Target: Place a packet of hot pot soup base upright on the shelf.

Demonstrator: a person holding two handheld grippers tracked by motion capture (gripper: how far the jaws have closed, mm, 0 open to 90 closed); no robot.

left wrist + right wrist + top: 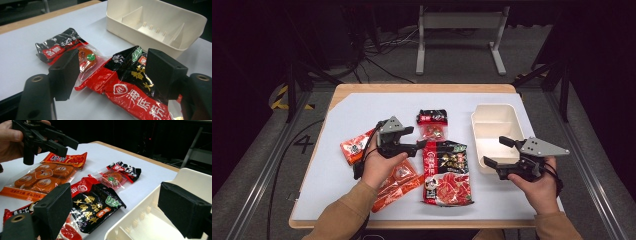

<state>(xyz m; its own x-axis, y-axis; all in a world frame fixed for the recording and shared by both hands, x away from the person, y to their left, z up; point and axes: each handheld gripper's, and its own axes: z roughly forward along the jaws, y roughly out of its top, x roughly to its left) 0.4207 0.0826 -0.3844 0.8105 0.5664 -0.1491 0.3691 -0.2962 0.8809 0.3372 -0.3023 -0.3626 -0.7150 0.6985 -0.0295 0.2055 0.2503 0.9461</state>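
The left tongs (112, 72) stand wide, straddling the top edge of the red-and-black hotpot base packet (130, 82) mid-table; the right tongs (120, 210) gape empty.

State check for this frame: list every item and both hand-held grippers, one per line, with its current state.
Left hand-held gripper: open, above the big pouch's top edge.
Right hand-held gripper: open, at the bin's near end.
Big red-black pouch: flat, sealed.
Small snack packet: flat, sealed.
Orange packets: flat.
White bin: upright, empty.
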